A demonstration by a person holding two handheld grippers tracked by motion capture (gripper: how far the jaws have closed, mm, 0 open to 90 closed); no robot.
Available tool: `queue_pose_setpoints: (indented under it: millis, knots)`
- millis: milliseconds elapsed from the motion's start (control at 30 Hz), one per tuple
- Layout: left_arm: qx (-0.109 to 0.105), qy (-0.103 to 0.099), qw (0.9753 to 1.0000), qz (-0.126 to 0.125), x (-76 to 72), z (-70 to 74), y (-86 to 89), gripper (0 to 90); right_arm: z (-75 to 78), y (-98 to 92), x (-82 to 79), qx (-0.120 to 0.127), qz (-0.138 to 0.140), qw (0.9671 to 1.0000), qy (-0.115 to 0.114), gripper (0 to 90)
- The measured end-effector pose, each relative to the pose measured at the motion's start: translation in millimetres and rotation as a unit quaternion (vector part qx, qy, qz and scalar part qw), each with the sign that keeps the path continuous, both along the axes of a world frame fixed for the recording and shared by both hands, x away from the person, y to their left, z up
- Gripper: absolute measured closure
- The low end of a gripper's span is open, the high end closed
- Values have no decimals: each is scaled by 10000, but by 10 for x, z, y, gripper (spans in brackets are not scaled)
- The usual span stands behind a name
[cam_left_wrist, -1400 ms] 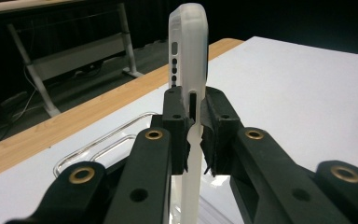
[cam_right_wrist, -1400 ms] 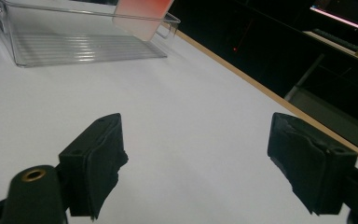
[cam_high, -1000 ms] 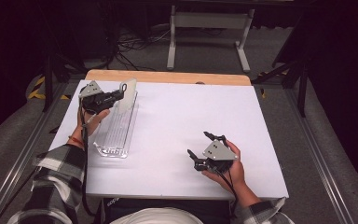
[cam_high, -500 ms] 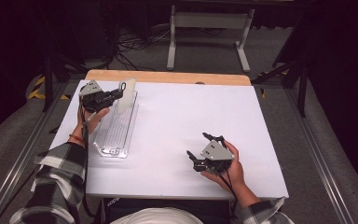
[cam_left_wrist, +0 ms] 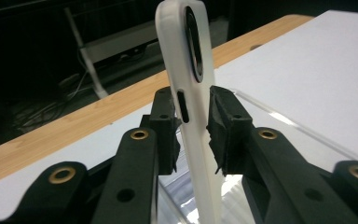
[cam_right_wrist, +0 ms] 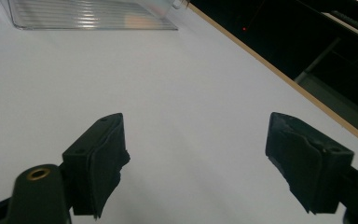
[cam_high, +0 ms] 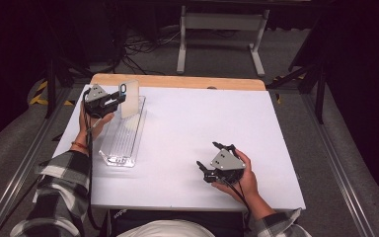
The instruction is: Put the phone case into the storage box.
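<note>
A white surface [cam_high: 192, 133] with a wooden strip along its far edge stands in a dark room, with grey floor on both sides and a metal stand [cam_high: 221, 29] behind it.

Nearest the person, well to the right of the clear tray [cam_high: 123, 143], the right gripper [cam_high: 211, 163] rests low over bare white surface in the person's hand. Its jaws stand wide apart and hold nothing; in the right gripper view there is only plain white between them, with the ribbed floor of the tray farther off.

The tray lies lengthwise near the left side of the surface, its near end empty.

Above the far end of the tray, the left gripper [cam_high: 120, 97] is closed on a pale, frosted phone case [cam_high: 130, 98]. In the left gripper view the case [cam_left_wrist: 191, 93] stands upright and edge-on, pinched between the two black pads, with its camera cutout above them and a side slot at their level. The case is lifted over the tray; whether its lower end touches the tray cannot be told.
</note>
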State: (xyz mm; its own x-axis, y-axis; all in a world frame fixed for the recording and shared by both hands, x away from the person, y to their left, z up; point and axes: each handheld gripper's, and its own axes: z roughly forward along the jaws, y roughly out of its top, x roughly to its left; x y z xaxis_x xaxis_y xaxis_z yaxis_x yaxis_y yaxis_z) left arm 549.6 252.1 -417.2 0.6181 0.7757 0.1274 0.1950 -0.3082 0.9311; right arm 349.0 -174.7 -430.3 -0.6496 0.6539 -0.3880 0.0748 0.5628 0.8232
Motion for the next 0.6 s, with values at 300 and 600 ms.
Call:
queue_pose_setpoints:
  millis: [300,600]
  knots:
    - [317,0,9986,423,22,-34,18,673,-6,12,-9,-7,-23,10000,-17,214]
    - [433,129,9975,551,50,-80,0,742,-4,14,-13,-14,9,10000,-21,215]
